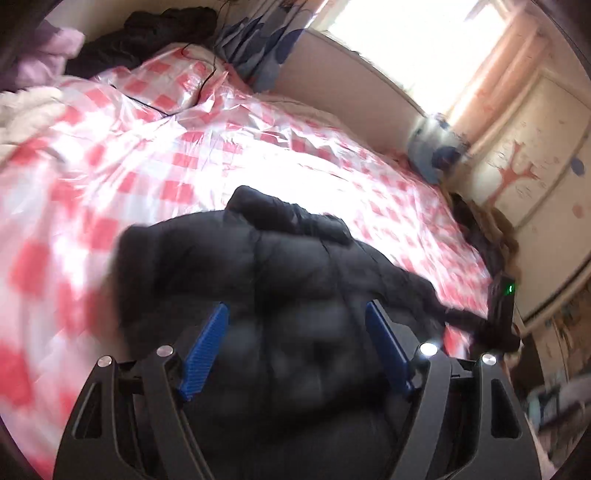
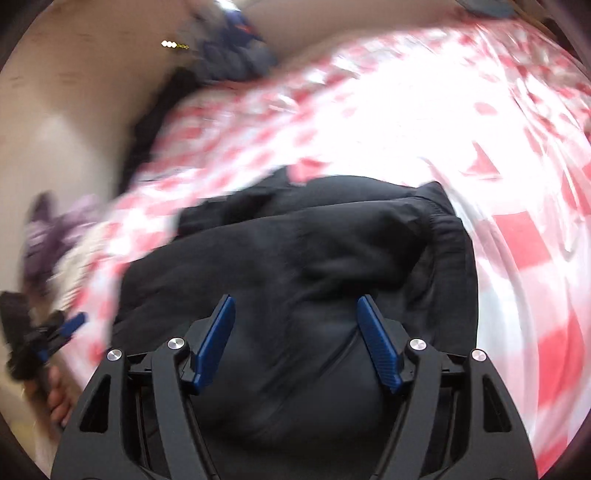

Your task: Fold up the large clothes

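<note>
The black puffer jacket (image 1: 280, 266) is lying bunched on the bed's pink-checked cover (image 1: 110, 155). The left gripper (image 1: 297, 314) and right gripper (image 2: 295, 306) are both hovering over it, jaws apart and empty. Each should probably pinch an outer edge, not the padded middle, before folding.

Home bedroom, checked bedspread (image 1: 258, 147), curtained window (image 1: 417, 48), piled clothes (image 1: 147, 33)

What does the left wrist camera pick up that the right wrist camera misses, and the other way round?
Only the left wrist view shows the bright window, a blue patterned curtain and the tree drawing on the wall. Only the right wrist view shows the jacket's elastic hem and the plain beige wall. Both show the black puffer jacket on the red-and-white checked bedcover, with open jaws over it.
</note>
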Demonstrator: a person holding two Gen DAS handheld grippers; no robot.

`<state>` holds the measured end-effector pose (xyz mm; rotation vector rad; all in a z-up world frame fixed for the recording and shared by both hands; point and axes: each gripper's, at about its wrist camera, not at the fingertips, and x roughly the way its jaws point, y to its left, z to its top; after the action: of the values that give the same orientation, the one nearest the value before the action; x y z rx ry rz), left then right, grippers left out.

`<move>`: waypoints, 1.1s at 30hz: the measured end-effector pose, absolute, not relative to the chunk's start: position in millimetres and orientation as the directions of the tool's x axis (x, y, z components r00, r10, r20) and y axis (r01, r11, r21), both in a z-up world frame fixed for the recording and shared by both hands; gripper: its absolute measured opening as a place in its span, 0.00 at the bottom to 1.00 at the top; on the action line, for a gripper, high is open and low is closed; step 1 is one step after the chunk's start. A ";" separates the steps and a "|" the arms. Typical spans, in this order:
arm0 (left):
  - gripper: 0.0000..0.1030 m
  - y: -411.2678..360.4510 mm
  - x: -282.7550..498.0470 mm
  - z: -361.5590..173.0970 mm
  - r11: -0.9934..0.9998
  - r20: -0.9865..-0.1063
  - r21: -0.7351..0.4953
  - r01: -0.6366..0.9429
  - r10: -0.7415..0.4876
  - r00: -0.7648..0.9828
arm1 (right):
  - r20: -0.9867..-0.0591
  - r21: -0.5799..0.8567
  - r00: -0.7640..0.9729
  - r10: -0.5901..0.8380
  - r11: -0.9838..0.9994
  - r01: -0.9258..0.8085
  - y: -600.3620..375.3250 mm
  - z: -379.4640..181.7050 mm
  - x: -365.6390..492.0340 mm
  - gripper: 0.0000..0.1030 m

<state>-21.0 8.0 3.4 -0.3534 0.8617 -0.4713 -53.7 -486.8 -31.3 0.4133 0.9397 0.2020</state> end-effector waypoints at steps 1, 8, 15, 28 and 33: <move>0.71 -1.3 -2.5 -11.1 0.859 -0.664 -0.463 0.220 -0.500 0.556 | -0.758 0.415 0.565 0.326 0.909 0.033 -488.5 -44.7 -39.2 0.64; 0.71 -10.7 34.0 -41.5 0.884 -0.725 -0.444 0.145 -0.450 0.522 | -0.691 0.424 0.635 0.344 0.905 -0.028 -501.4 -27.8 -38.4 0.65; 0.85 -6.3 33.5 -75.4 0.939 -0.797 -0.285 0.191 -0.343 0.498 | -0.801 0.314 0.545 0.250 0.949 0.026 -517.7 -75.0 -32.7 0.75; 0.88 117.5 -141.0 -34.1 0.843 -0.758 -0.438 0.313 -0.533 0.375 | -0.621 0.678 0.471 0.626 0.731 -0.078 -572.7 -35.3 -273.5 0.93; 0.92 186.4 -194.1 -88.7 0.693 -0.660 -0.705 0.150 -0.719 0.219 | -0.557 0.813 0.404 0.725 0.576 0.088 -619.3 -105.4 -359.8 0.93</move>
<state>-194.1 186.4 -88.7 -0.5665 1.2098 -0.6475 -359.8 -619.3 -105.4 0.8931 1.1015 0.4784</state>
